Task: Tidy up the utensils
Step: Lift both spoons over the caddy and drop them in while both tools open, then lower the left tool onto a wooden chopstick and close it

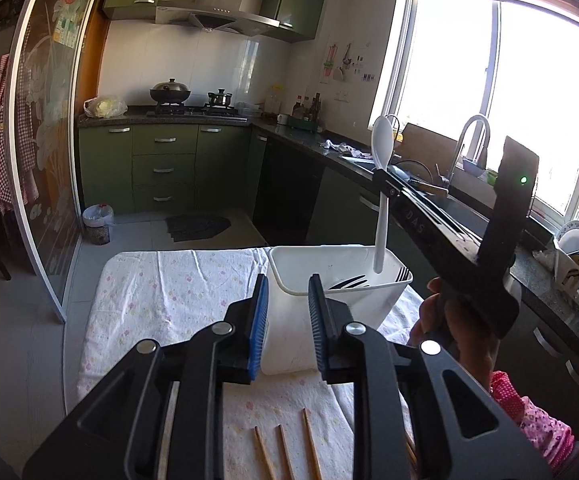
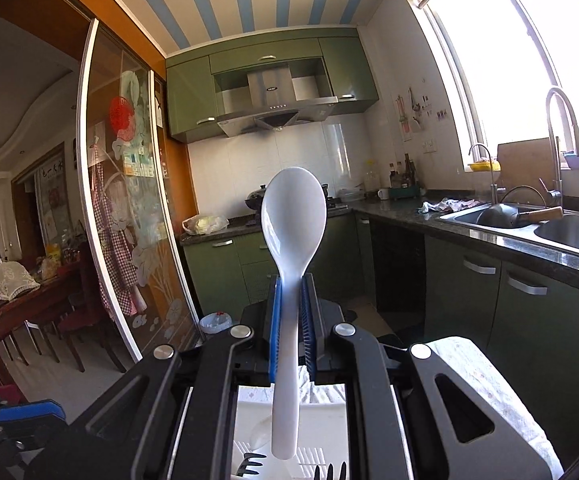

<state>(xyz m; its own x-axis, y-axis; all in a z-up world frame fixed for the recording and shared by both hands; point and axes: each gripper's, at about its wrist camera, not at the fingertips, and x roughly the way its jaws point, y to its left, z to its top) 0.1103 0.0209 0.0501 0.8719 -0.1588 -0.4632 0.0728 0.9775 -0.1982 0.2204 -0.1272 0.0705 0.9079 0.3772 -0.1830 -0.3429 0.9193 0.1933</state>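
My right gripper (image 2: 291, 296) is shut on a white plastic spoon (image 2: 291, 220), held upright with the bowl up. In the left wrist view the spoon (image 1: 381, 200) hangs with its handle end over the white utensil bin (image 1: 289, 340), pinched by the right gripper (image 1: 385, 178). The bin holds black forks (image 1: 349, 282), also seen in the right wrist view (image 2: 249, 466). My left gripper (image 1: 288, 308) is open and empty, just in front of the bin. Three wooden chopsticks (image 1: 285, 452) lie on the floral cloth (image 1: 177, 292) below it.
The table is covered by the floral cloth, with its edges near on the left and far side. A kitchen counter with a sink (image 2: 529, 224) and tap (image 1: 469, 140) runs along the right. A glass sliding door (image 1: 45, 140) stands at left.
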